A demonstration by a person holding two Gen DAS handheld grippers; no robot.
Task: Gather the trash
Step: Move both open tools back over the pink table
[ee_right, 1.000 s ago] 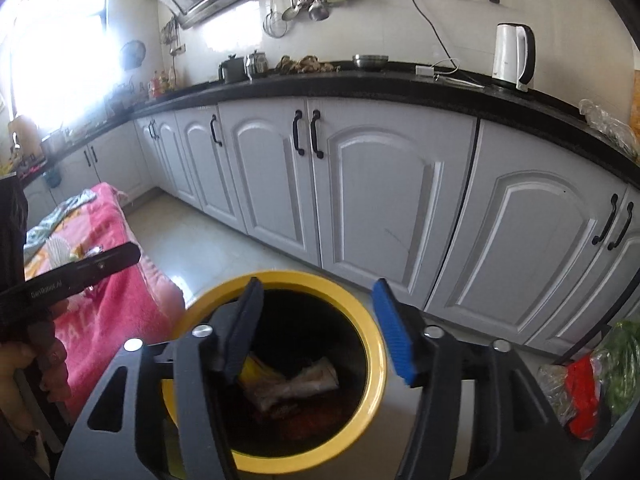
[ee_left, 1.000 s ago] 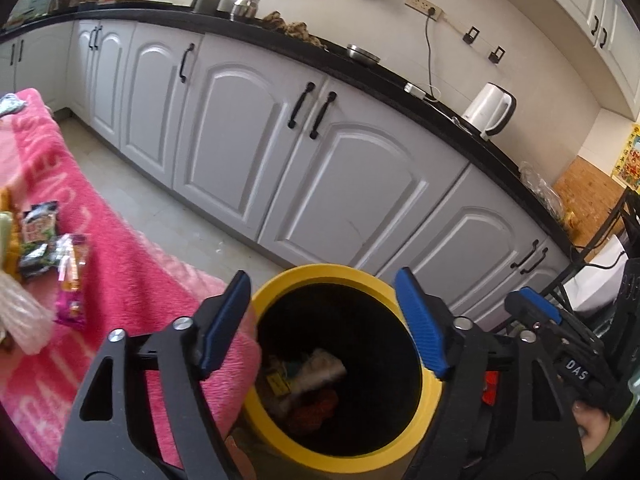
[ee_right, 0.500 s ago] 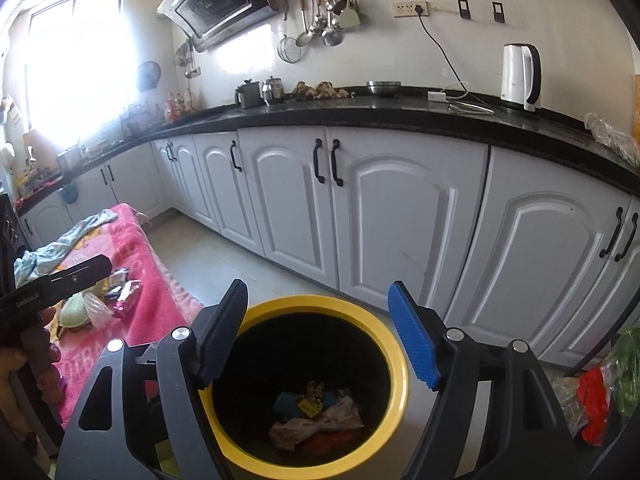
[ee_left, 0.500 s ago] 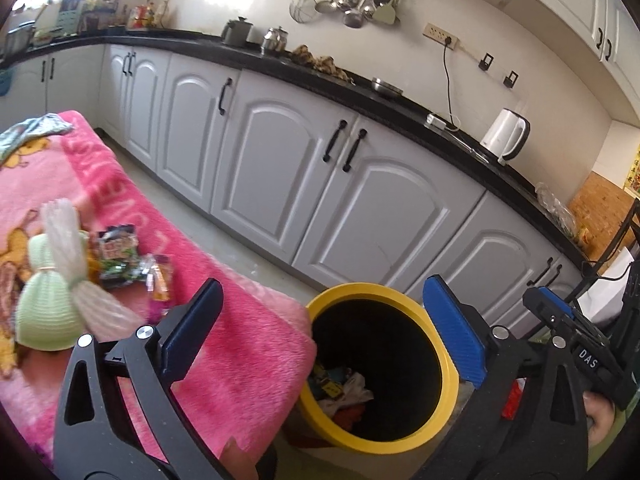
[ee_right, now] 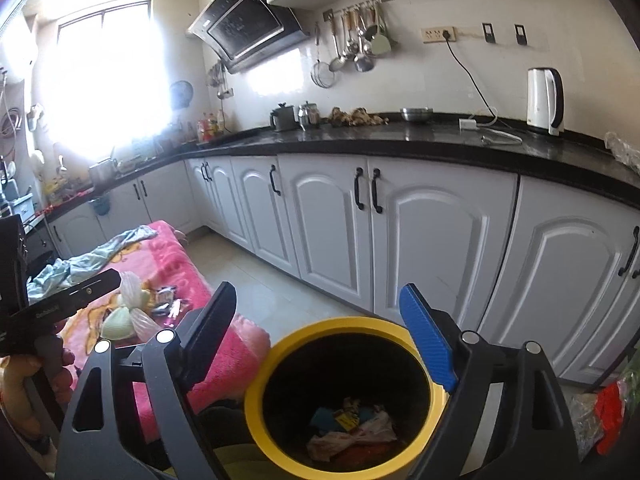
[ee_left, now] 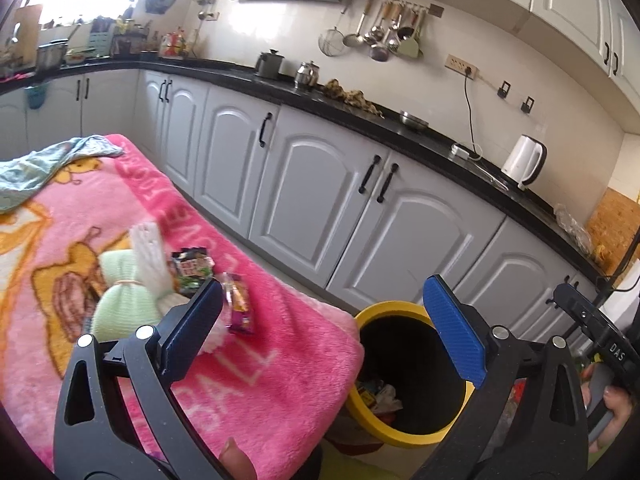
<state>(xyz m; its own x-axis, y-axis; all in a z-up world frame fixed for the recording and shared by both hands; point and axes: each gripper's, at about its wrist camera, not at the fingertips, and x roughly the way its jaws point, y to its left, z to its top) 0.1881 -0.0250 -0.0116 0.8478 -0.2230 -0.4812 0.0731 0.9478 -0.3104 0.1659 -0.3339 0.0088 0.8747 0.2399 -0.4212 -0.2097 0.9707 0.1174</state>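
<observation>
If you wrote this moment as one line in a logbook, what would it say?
left gripper: open, empty | right gripper: open, empty, above yellow bin | wrappers on pink blanket | trash in bin

The pink blanket (ee_left: 280, 380) hides the yellow bin's (ee_left: 400, 436) left rim.

One yellow bin (ee_right: 256, 396). Two snack wrappers (ee_left: 192, 270) on the pink blanket (ee_left: 280, 380), beside one tied green bundle (ee_left: 120, 308). One white kettle (ee_right: 544, 100) on the counter. Two grippers.
</observation>
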